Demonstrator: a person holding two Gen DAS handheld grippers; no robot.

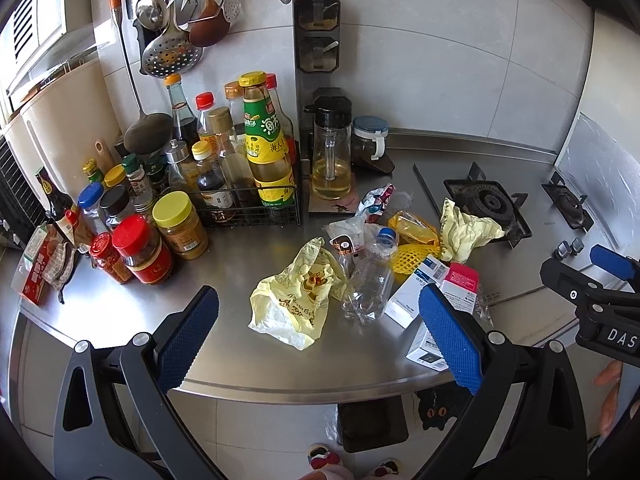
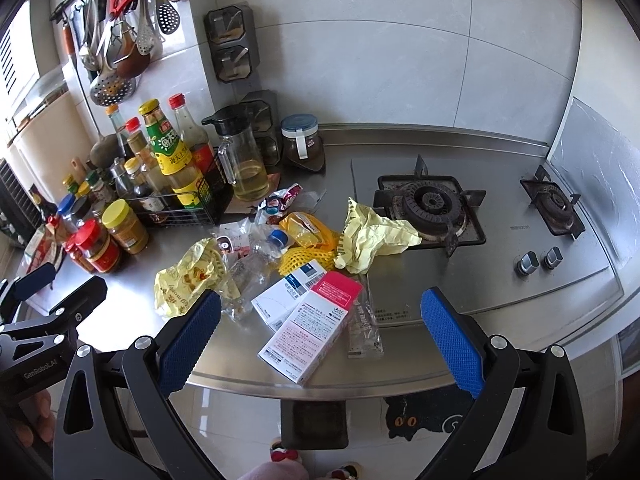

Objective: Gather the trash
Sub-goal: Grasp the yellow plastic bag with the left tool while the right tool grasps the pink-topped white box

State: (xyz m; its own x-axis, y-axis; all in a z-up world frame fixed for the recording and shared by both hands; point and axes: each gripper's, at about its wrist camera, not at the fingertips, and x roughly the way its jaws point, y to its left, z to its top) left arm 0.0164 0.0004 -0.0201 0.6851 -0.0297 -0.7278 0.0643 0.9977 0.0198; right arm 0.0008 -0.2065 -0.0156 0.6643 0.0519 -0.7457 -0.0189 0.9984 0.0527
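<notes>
A heap of trash lies on the steel counter: a crumpled yellow bag, a clear plastic bottle with a blue cap, a pink and white box, a white and blue box, yellow net sleeve, crumpled yellow paper, and snack wrappers. My left gripper is open, hovering at the counter's front edge before the bag and bottle. My right gripper is open, above the pink box.
Sauce bottles and jars crowd the counter's back left, with an oil jug. A gas hob with knobs is at the right. A dark bin stands on the floor below the counter edge.
</notes>
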